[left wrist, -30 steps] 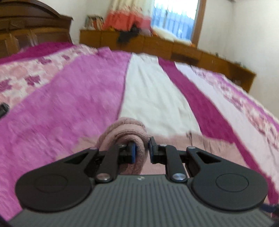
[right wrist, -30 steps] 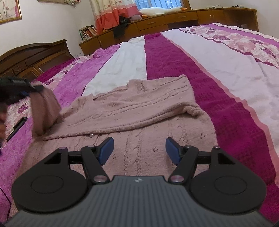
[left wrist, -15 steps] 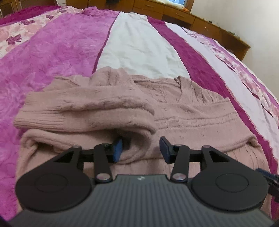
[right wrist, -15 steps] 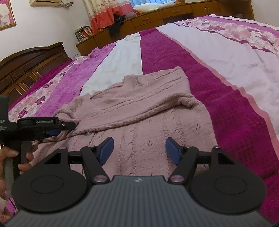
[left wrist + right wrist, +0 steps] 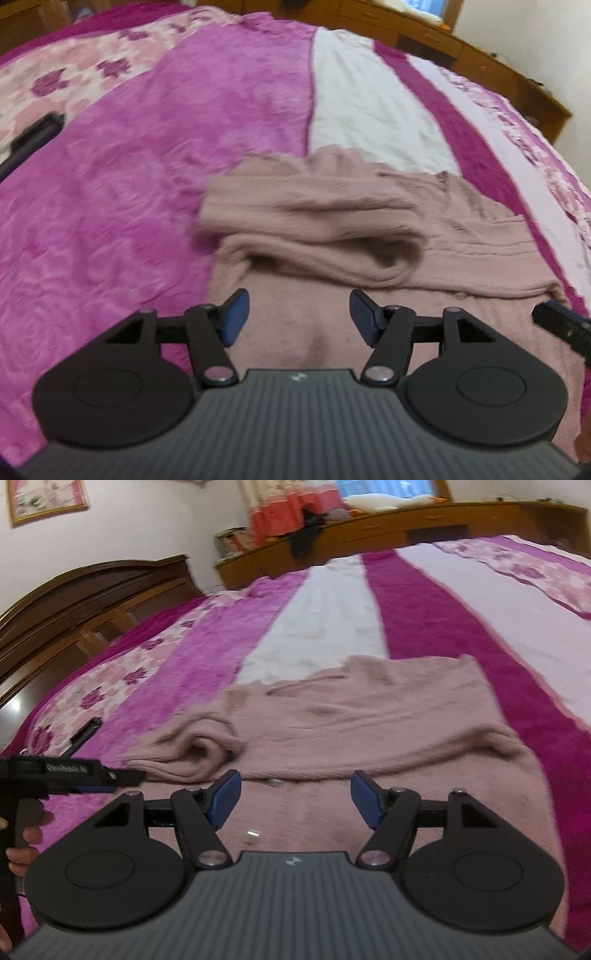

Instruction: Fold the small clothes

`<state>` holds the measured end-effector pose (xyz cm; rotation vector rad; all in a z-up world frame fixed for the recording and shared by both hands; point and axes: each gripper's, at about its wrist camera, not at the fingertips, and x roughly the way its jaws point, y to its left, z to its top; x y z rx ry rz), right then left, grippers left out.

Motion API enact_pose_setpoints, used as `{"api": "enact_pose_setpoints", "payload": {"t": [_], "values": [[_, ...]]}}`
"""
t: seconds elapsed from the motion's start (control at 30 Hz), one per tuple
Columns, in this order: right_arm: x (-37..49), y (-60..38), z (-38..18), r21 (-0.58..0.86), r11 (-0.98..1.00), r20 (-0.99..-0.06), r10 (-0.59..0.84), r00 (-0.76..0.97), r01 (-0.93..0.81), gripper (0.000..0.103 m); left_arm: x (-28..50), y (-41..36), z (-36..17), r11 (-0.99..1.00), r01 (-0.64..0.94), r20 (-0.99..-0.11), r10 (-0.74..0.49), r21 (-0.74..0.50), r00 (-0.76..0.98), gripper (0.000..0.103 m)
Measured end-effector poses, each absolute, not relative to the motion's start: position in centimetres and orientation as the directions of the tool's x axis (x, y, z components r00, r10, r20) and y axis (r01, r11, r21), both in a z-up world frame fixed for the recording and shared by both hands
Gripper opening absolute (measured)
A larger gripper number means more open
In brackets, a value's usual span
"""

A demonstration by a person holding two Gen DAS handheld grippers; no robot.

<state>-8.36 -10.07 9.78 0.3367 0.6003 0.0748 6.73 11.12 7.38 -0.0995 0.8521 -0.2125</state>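
Observation:
A dusty-pink knitted sweater (image 5: 332,221) (image 5: 369,716) lies flat on the bed, both sleeves folded across its body. The left sleeve (image 5: 317,240) rests doubled over near the sweater's left edge. My left gripper (image 5: 295,314) hovers just short of that sleeve; its jaws are opening and nothing sits between them. My right gripper (image 5: 293,797) stands open above the sweater's lower body, empty. The right gripper's tip (image 5: 561,321) shows at the left wrist view's right edge. The left gripper (image 5: 74,775), held by a hand (image 5: 26,842), shows at the right wrist view's left.
The bed carries a striped magenta, white and floral blanket (image 5: 129,221) (image 5: 424,609). A black slender object (image 5: 33,136) (image 5: 85,734) lies on the blanket left of the sweater. A wooden headboard (image 5: 92,594) stands at left, low wooden cabinets (image 5: 406,520) along the far wall.
My left gripper brought the left sleeve down onto the sweater, let it go and drew back with jaws widening. The right gripper rose a little and stayed open.

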Motion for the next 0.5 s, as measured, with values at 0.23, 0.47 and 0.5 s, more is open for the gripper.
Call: {"api": "enact_pose_setpoints", "payload": {"t": [0.23, 0.47, 0.5], "values": [[-4.6, -4.3, 11.5, 0.281, 0.952, -0.527, 0.255, 0.811, -0.117, 0.073, 6.5, 14.1, 6.9, 0.975, 0.080, -0.740, -0.210, -0.208, 0.638, 0.062], [0.4, 0.4, 12.5, 0.228, 0.945, -0.485, 0.318, 0.815, -0.233, 0.073, 6.4, 15.6, 6.1, 0.976, 0.047, -0.755, -0.195, -0.213, 0.627, 0.062], [1.3, 0.9, 12.6, 0.215, 0.945, -0.486, 0.323, 0.812, -0.247, 0.073, 6.4, 15.7, 6.0, 0.975, 0.047, -0.755, -0.198, -0.216, 0.625, 0.062]]}}
